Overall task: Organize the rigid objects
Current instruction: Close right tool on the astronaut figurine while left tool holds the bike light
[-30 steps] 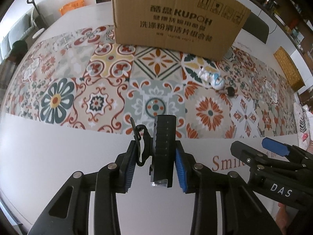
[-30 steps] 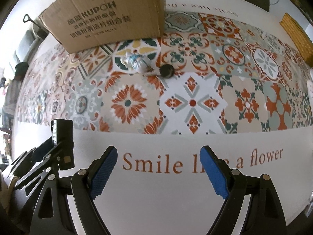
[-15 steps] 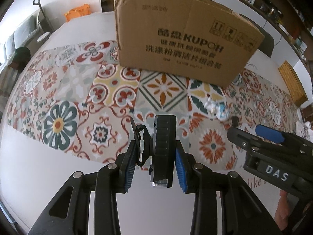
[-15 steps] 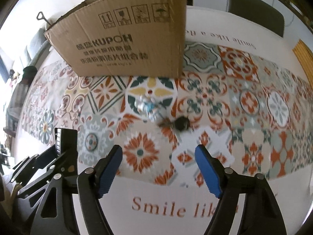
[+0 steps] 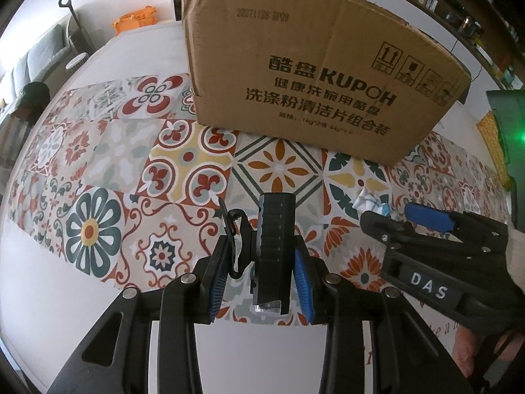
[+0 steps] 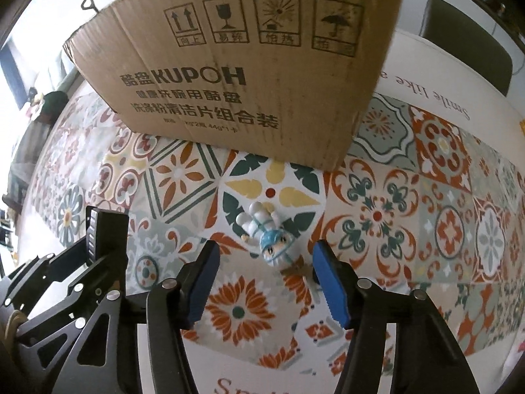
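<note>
My left gripper (image 5: 261, 256) is shut on a black ribbed block-shaped tool (image 5: 275, 249) with a black hook clip (image 5: 237, 246) at its left side; the block also shows in the right wrist view (image 6: 105, 236). My right gripper (image 6: 265, 282) is open, its blue pads either side of a small white figurine with a blue head (image 6: 267, 233) lying on the patterned tablecloth. The figurine peeks out behind the right gripper in the left wrist view (image 5: 374, 202). A small dark object (image 6: 315, 275) sits by the right pad, mostly hidden.
A large brown KUPOH cardboard box (image 5: 315, 75) stands on the table just beyond the figurine, also in the right wrist view (image 6: 242, 62). The tiled tablecloth (image 6: 410, 216) covers the table. A dark chair (image 6: 466, 42) stands at the far side.
Both grippers have moved forward toward the box. The right gripper has closed in around the figurine, which now lies between its open pads. The left still holds the black tool.
</note>
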